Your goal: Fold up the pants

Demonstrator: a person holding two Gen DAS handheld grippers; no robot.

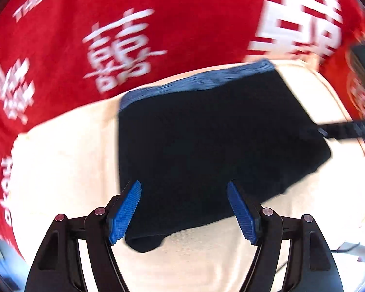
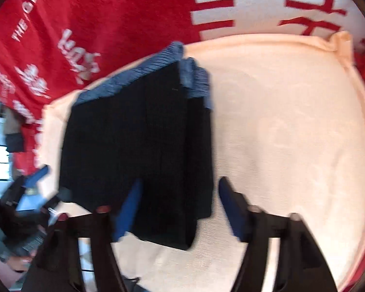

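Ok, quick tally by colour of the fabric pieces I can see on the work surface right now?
Black with blue waistband: 1, the folded pants
Cream: 1, the cloth under the pants
Red with white lettering: 1, the blanket beneath both
Total: 3

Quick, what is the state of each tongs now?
Left tongs: open, holding nothing, above the folded pants.
Right tongs: open, holding nothing.
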